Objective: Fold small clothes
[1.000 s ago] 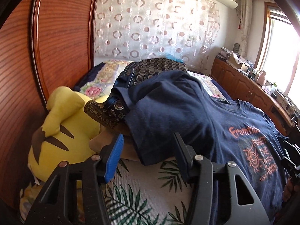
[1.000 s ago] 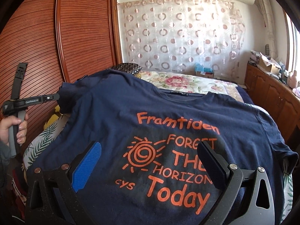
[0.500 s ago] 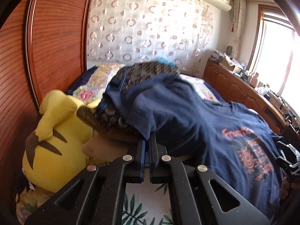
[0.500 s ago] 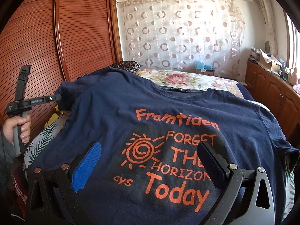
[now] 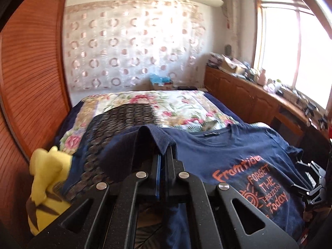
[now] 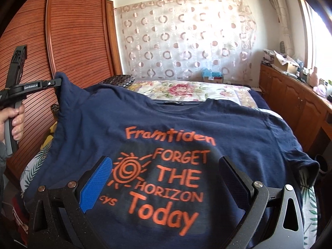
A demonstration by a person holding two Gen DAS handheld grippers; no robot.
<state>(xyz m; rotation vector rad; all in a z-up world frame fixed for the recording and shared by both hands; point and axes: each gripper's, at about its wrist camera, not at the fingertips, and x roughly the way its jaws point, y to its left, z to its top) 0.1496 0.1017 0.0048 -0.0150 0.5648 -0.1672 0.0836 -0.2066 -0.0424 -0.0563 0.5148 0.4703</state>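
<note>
We see a navy T-shirt (image 6: 166, 128) spread face-up on the bed (image 6: 193, 89), its orange print reading toward us and its neckline toward the far end. Our left gripper (image 5: 162, 159) has its jaws pressed together on the shirt's left sleeve – the hem (image 5: 159, 139) folds over the fingertips, and the sleeve is lifted clear of the bed. From the right wrist view the same gripper (image 6: 57, 82) sits at the shirt's upper-left corner, held up by the left hand (image 6: 14, 120), with the cloth hanging from it in a raised peak.

Our right gripper (image 6: 166, 178) hangs over the lower part of the print, jaws wide apart and holding nothing – the blue pad (image 6: 95, 182) is beside the sun design and the black finger (image 6: 234, 182) is to the right of the lettering. Whether the fingers touch the cloth we cannot tell.

Under the lifted sleeve lies a dark patterned garment (image 5: 124, 120), partly covered by the shirt. A yellow plush (image 5: 45, 178) sits at the bed's left edge, beside the wooden wardrobe (image 6: 72, 31). A floral quilt (image 5: 178, 108) covers the far half of the bed, and a wooden cabinet (image 5: 249, 97) runs along the window side.
</note>
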